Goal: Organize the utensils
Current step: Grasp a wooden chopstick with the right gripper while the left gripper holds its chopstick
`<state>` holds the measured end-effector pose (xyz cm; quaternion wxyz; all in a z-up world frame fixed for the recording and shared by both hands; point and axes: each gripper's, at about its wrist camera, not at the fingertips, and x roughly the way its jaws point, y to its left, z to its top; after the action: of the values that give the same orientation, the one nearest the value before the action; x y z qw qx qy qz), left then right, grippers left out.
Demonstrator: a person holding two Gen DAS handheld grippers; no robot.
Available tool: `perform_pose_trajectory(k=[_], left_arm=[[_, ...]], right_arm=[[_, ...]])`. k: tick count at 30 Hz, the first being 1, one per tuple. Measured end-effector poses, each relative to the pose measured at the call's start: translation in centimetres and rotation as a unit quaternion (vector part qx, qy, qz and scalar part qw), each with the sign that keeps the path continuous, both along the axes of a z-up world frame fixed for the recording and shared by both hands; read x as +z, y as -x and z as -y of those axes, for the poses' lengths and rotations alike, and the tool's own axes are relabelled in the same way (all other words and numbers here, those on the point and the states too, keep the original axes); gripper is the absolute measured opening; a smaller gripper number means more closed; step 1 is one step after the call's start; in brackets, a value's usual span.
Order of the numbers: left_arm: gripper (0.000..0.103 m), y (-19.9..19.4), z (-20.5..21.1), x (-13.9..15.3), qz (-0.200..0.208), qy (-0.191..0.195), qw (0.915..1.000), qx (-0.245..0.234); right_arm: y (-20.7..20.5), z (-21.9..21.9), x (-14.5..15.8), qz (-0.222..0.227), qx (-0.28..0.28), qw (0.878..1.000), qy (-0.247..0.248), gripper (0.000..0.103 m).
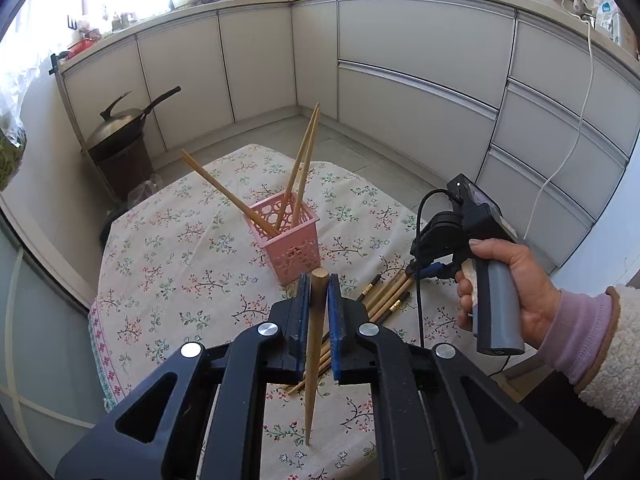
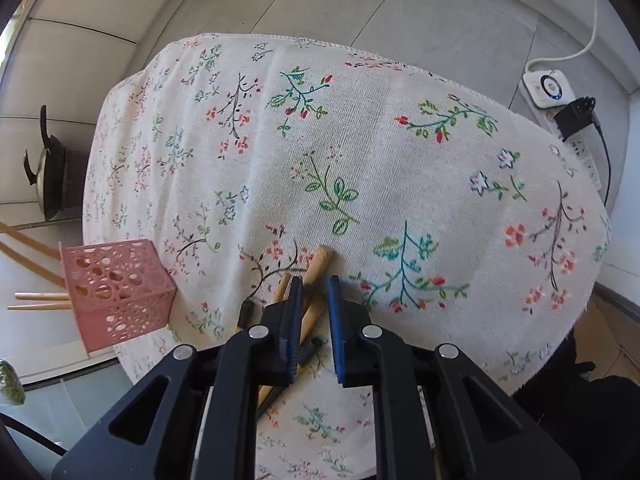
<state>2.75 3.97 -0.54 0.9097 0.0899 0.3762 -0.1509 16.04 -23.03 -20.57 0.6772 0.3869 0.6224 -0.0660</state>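
Observation:
My left gripper [image 1: 319, 286] is shut on a wooden chopstick [image 1: 314, 356], held upright with its thin tip down, above the table just in front of a pink perforated holder [image 1: 290, 242]. The holder has three wooden chopsticks [image 1: 304, 160] leaning in it. A pile of wooden and dark chopsticks [image 1: 386, 294] lies on the floral cloth to the right of the holder. My right gripper [image 2: 314, 280] is open, its jaws straddling a wooden chopstick [image 2: 318, 266] of that pile. The holder [image 2: 120, 292] shows at the left in the right wrist view.
The small round table has a floral cloth [image 2: 360, 160]. A lidded wok [image 1: 120, 124] stands on a stool on the floor at the far left. White cabinets [image 1: 420, 72] ring the room. A power strip [image 2: 560, 108] with cable lies on the floor to the right.

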Motion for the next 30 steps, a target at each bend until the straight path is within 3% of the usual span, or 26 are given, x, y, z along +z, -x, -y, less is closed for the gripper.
perform_pose_trajectory(k=[11,14,16,17,23,26,28,30], left_arm=[[0.008,-0.3,0.4,-0.3,-0.003,-0.004,1.0,-0.005],[0.008,-0.3,0.2,-0.3,-0.004,-0.004,1.0,-0.003],[0.008,-0.4,0.1,-0.4,-0.007,-0.003,1.0,-0.002],[0.008,-0.4,0.1,-0.4,-0.007,-0.002,1.0,-0.002],[0.008,-0.4,0.0,-0.3,-0.01,0.003,0.9999,0.0],[0.008,-0.5,-0.4,-0.2,-0.01,0.007,0.9999,0.004],[0.008,-0.6,-0.7,-0.2,-0.011,0.01,0.9999,0.008],[0.008,-0.7,-0.9,-0.1,-0.012,0.013,0.9998,0.01]], right_arm=[[-1.8,-1.3,0.3,0.001,0.008,0.999,0.039,0.014],[-2.1,-1.7,0.6,0.002,0.007,0.999,0.047,0.019],[-2.2,-2.0,0.7,0.009,0.006,0.999,0.046,0.032],[-2.2,-2.2,0.8,0.011,0.006,0.999,0.05,0.034],[-2.6,-4.2,1.4,-0.005,0.014,0.991,0.133,0.023],[-2.1,-2.9,0.9,0.028,-0.016,0.996,0.087,0.012],[-1.6,-1.6,0.4,0.055,-0.033,0.997,0.038,0.009],[-1.2,-0.9,0.5,0.079,-0.034,0.996,0.019,0.009]])
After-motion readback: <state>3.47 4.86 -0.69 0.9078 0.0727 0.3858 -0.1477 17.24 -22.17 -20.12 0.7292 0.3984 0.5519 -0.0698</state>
